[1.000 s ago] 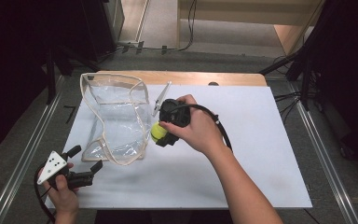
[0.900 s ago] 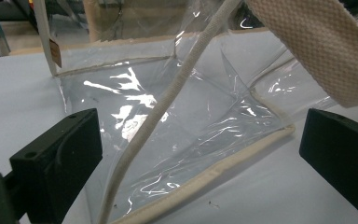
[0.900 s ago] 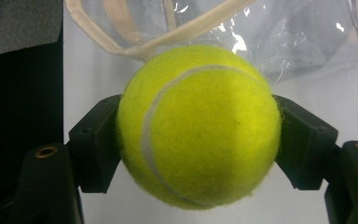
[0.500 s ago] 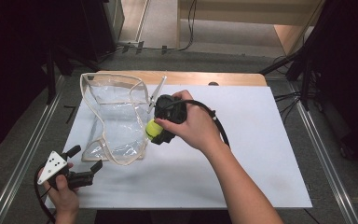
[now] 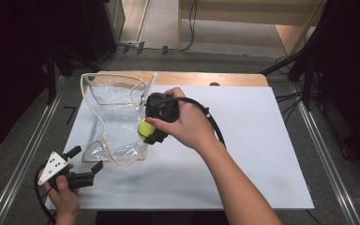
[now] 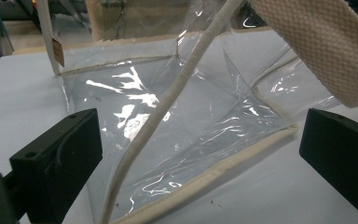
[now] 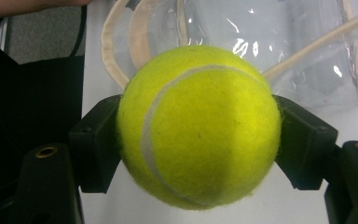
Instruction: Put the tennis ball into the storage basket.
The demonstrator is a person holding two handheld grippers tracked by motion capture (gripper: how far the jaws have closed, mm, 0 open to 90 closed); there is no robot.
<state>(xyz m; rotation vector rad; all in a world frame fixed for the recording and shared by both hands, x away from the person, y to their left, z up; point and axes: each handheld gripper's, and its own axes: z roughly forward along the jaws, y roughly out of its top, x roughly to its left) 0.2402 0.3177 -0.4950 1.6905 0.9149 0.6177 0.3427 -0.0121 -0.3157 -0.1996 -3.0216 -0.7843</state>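
The right tool [image 5: 146,132] grips a yellow-green tennis ball [image 5: 145,130], its two black jaws pressed against the ball's opposite sides, as the right gripper view shows with the ball [image 7: 199,126] wedged squarely between them. In the high view the right hand [image 5: 183,123] wraps the tool's body from the right, and its black cable loops over the wrist toward the near side. The ball hangs at the right edge of a clear plastic bag [image 5: 115,117] trimmed with cream fabric binding, just above the bag's near right portion; whether it touches the plastic cannot be told.

The bag lies on the left half of a white sheet [image 5: 248,154] that covers the desk [image 5: 206,78], whose wooden far edge shows beyond the sheet. The bag's mouth stands open and its cream strap rises at the far right corner next to the right tool.

The left tool [image 5: 90,169] rests low at the near left of the sheet, held by the left hand [image 5: 63,197], with a grey three-cornered plate on top. Its jaws stand released and wide apart, pointing toward the bag's near left corner. In the left gripper view the bag [image 6: 191,121] lies just beyond the two spread jaws, nothing between them, with a cream strap [image 6: 317,46] crossing the upper right.
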